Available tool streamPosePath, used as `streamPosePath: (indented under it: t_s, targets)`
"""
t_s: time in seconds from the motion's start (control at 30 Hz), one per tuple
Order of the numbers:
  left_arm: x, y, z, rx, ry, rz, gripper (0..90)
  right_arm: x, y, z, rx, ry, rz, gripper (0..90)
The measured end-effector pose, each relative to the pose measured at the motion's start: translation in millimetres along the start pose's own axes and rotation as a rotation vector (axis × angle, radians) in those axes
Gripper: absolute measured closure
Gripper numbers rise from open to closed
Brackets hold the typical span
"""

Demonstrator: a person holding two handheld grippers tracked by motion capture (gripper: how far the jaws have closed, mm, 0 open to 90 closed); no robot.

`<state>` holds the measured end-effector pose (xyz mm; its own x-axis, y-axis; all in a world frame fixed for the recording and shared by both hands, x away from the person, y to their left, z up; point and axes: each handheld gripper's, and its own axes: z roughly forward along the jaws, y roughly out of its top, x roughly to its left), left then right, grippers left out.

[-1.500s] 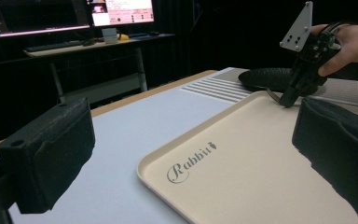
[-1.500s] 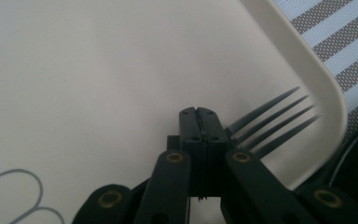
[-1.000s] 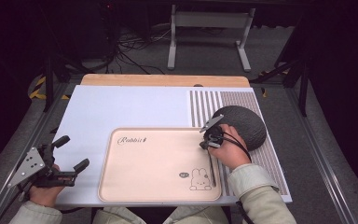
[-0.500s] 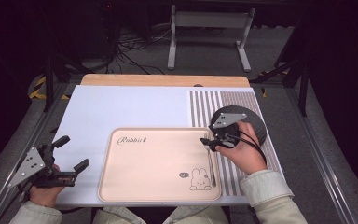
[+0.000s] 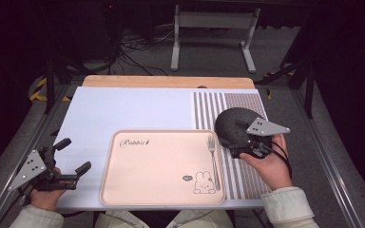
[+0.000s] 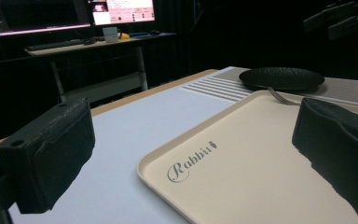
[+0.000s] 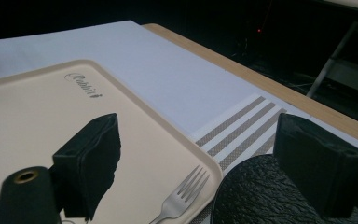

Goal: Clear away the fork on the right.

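**Right tongs wide open over the plate edge, fork right there: here's what I'd worry about**

The right gripper has its jaws spread wide and nothing between them. In its own view one jaw hangs over the beige tray and the other over the dark textured plate, so it's straddling the plate's near rim and the tray's raised edge at once. In the high view the same gripper sits at the tray-side edge of the plate, on the striped mat.

Risk one: the fork lies on the tray just beside that edge, tines pointing away from the person. If the jaws close where they are, my guess is they could catch the tray lip or nudge the fork instead of getting a clean bite on the plate rim.

Risk two: the plate looks low and shallow, seen side-on from the left gripper view. A thin rim like that could slip out of soft pads when lifted, or tip if gripped from one side only.

Risk three: dragging the plate rather than lifting could bunch the mat or bump the tray.

The left gripper is also open and empty, parked well apart at the table's near left corner, so it's no help steadying anything. Its view looks across the tray toward the fork.
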<state>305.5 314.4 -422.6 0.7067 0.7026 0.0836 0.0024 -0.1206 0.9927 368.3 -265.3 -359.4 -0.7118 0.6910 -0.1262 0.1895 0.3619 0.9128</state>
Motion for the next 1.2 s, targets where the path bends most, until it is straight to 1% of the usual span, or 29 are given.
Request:
streamPosePath:
  t_s: [0.1,0.33,0.47,0.6,0.7,0.8,0.83,0.9,1.03,1.2]
  targets:
    - [0.0,0.0,-0.1,0.0,0.001,0.0,0.1,-2.9,-6.2,-9.9,-0.025,-0.016,0.008,14.4]
    - [0.1,0.0,0.3,0.0,0.002,0.001,0.0,-9.3,-23.1,-29.2,-0.087,-0.047,0.046,12.1]
    - [0.1,0.0,0.3,0.001,0.002,0.002,0.0,-13.4,-36.0,-38.2,-0.111,-0.065,0.051,8.7]
    - [0.1,0.0,0.2,0.0,0.003,0.002,0.0,-17.0,-50.2,-45.6,-0.137,-0.079,0.054,7.2]
    - [0.1,0.1,0.3,0.0,0.002,0.003,0.1,-18.7,-60.9,-48.6,-0.149,-0.084,0.055,6.7]
    - [0.1,0.3,0.2,0.003,0.001,0.006,0.1,-20.7,-74.7,-51.2,-0.157,-0.091,0.078,6.3]
    - [0.2,0.3,0.1,0.003,0.001,0.007,0.1,-21.4,-78.8,-51.7,-0.154,-0.1,0.08,6.0]
    - [-0.1,0.4,0.2,0.003,0.001,0.006,0.1,-22.6,-85.7,-52.3,-0.152,-0.104,0.09,5.8]
    - [-0.5,0.7,0.4,0.0,0.0,0.011,0.1,-24.2,-95.9,-51.7,-0.158,-0.109,0.109,5.4]
    - [-0.1,0.8,0.1,-0.002,-0.003,0.008,0.1,-23.6,-106.1,-47.7,-0.144,-0.102,0.118,5.1]
